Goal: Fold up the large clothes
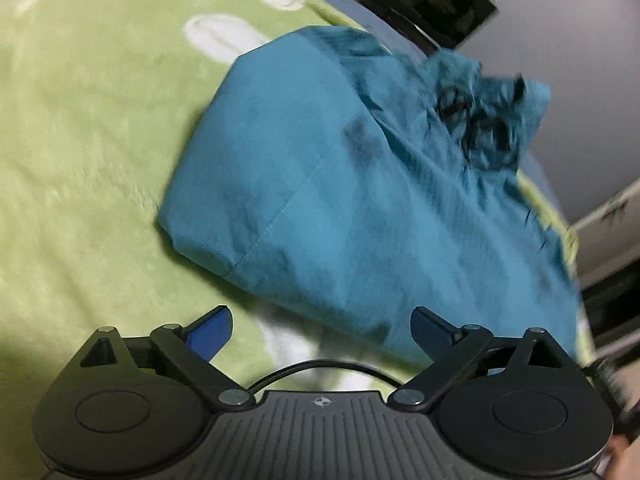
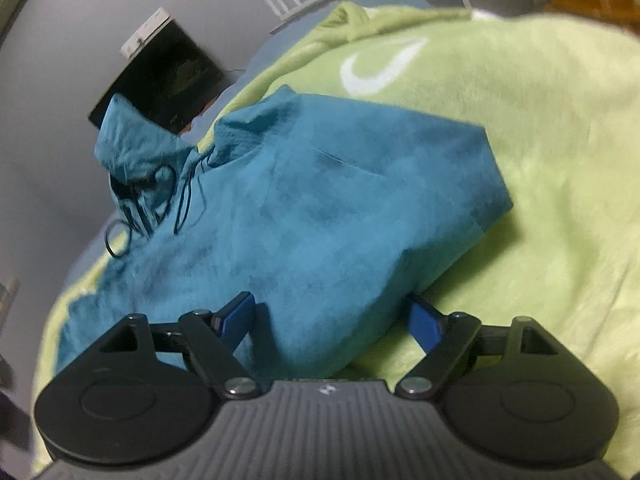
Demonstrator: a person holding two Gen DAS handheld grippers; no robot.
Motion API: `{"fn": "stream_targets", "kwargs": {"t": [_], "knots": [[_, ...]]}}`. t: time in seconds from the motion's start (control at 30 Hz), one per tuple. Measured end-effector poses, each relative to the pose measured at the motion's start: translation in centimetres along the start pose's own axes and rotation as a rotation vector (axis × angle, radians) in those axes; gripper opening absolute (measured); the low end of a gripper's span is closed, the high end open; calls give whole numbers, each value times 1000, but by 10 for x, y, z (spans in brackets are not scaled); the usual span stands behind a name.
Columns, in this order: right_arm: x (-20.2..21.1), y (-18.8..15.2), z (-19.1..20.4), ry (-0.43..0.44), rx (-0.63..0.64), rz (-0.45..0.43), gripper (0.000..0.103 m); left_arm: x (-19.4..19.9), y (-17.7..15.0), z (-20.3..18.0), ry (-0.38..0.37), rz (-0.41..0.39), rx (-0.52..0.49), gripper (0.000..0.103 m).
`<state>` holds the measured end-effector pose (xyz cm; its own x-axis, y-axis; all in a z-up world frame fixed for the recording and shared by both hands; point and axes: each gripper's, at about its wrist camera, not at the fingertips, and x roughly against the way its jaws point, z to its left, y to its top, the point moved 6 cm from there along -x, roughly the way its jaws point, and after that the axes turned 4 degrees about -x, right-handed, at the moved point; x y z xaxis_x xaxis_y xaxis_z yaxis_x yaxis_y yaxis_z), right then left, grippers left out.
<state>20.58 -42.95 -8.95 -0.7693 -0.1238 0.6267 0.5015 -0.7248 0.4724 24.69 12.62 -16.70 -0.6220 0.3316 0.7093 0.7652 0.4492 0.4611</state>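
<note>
Your teal hooded jacket (image 1: 340,184) lies folded into a thick, roughly rectangular bundle on a lime-green fleece blanket (image 1: 80,160) w/ white oval motifs. Fabric looks thin, woven, slightly crinkled, w/ a stitched seam running across the top panel. The hood end is bunched and wrinkly, w/ black drawcords (image 2: 140,204) looping loose over it, right wrist view.

Your left gripper (image 1: 322,330) has its jaws spread wide, nothing between the blue pads, tips just short of the bundle's near edge, over blanket. Your right gripper (image 2: 334,322) also has jaws apart; the bundle's near corner sits between the blue fingers (image 2: 238,322), but pads aren't pressing on cloth as far as the blur lets you see.

A black glossy box-like object (image 2: 160,80) w/ a white edge sits past the hood end. Grey wall behind. Both views motion-blurred.
</note>
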Motion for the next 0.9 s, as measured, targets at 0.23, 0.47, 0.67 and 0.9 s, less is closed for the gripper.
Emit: {"fn": "stream_targets", "kwargs": {"t": [0.23, 0.47, 0.67, 0.9], "knots": [[-11, 11, -14, 89, -141, -62, 81, -24, 21, 30, -85, -86, 226, 95], [3, 8, 6, 46, 22, -166, 24, -20, 33, 32, -87, -162, 207, 23], [28, -3, 31, 65, 128, -167, 8, 9, 42, -3, 16, -242, 0, 10], [74, -24, 45, 135, 189, -58, 6, 46, 52, 5, 64, -211, -4, 8]]}}
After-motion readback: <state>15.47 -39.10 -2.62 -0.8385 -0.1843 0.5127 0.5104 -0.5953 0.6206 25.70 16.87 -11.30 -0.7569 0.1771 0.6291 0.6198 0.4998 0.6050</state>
